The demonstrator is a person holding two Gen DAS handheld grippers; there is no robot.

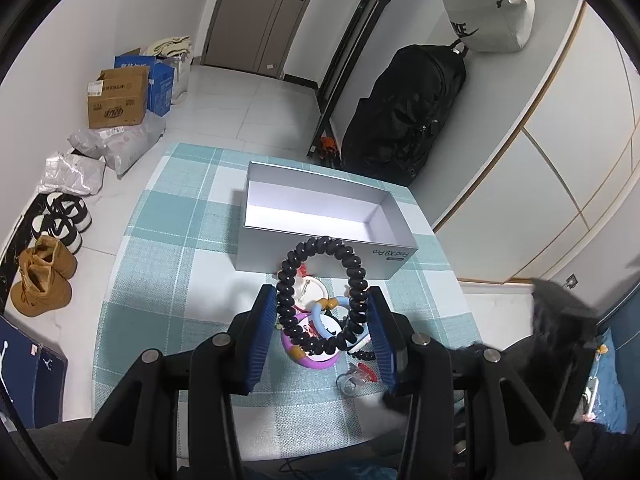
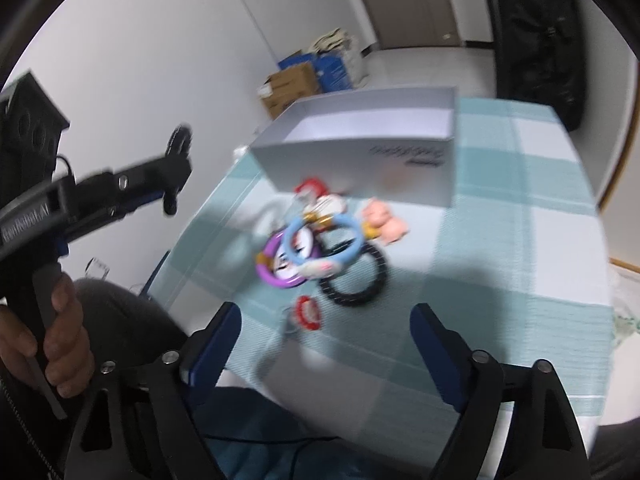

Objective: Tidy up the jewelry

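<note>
My left gripper [image 1: 323,307] is shut on a black spiral hair tie [image 1: 322,298] and holds it upright above the table. It also shows in the right wrist view [image 2: 178,160] at the left, raised. Below lies a pile of jewelry: a blue ring [image 2: 320,244], a purple ring [image 2: 272,270], a second black spiral tie [image 2: 354,280], a red clip [image 2: 307,312] and a pink charm [image 2: 386,222]. An empty white box [image 1: 320,216] stands behind the pile, and shows in the right wrist view [image 2: 360,148]. My right gripper [image 2: 326,340] is open and empty, near the table's front edge.
The table has a teal checked cloth [image 1: 176,240]. On the floor at the left are cardboard boxes [image 1: 118,98], parcels and shoes [image 1: 42,276]. A black bag [image 1: 404,116] leans on the wall behind the table.
</note>
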